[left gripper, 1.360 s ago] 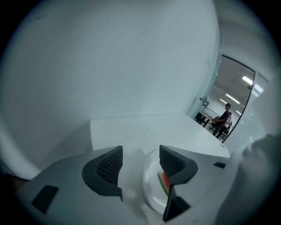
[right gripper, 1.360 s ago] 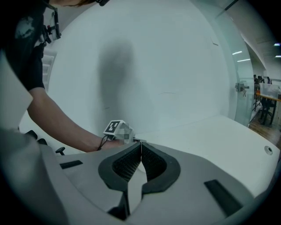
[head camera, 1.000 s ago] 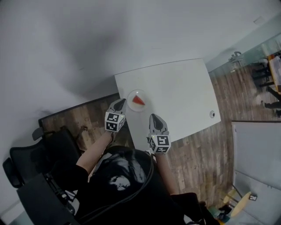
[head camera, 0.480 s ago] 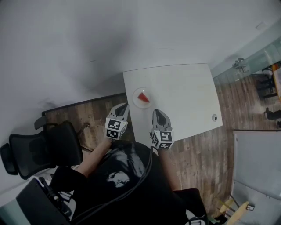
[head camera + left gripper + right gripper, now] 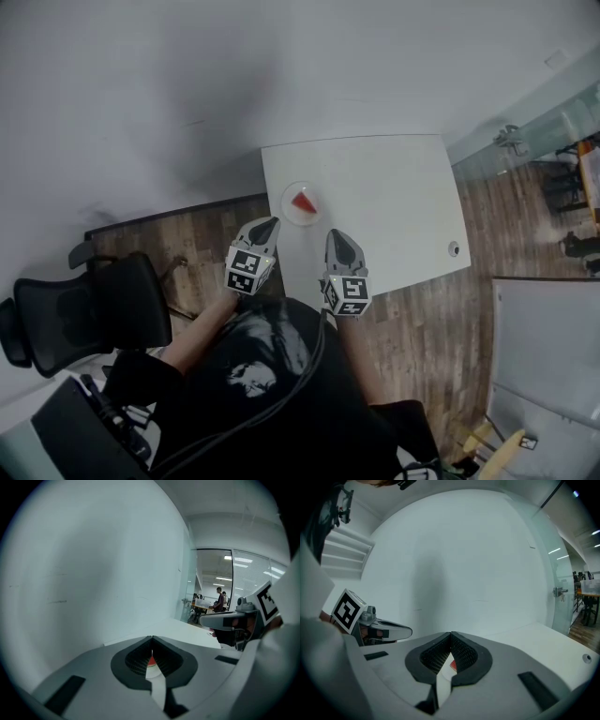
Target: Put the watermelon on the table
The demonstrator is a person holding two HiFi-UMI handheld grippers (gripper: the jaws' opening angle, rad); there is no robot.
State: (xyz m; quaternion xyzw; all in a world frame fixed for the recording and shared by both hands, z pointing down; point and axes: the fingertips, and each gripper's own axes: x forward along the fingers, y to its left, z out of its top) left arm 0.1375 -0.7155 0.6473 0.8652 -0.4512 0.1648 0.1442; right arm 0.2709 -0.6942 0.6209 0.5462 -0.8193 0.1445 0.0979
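Note:
A red watermelon wedge [image 5: 302,200] lies on a small white plate [image 5: 290,212] near the front left of the white table [image 5: 394,206]. My left gripper [image 5: 271,222] hangs shut and empty just short of the plate, near the table's left front corner. My right gripper [image 5: 334,234] is shut and empty too, over the front edge to the plate's right. In the left gripper view the closed jaws [image 5: 152,640] frame a sliver of the wedge [image 5: 151,660]. The right gripper view shows its shut tips [image 5: 451,633] with the wedge [image 5: 453,665] beyond.
A black office chair [image 5: 84,319] stands to my left on the wood floor. A small round fitting [image 5: 454,247] sits at the table's right front corner. A white wall runs behind the table, with glass partitions [image 5: 525,112] at the right. People [image 5: 219,599] stand far off.
My left gripper has lifted and pulled away from the plate's side. The right gripper has hardly moved. The wedge stays on its plate.

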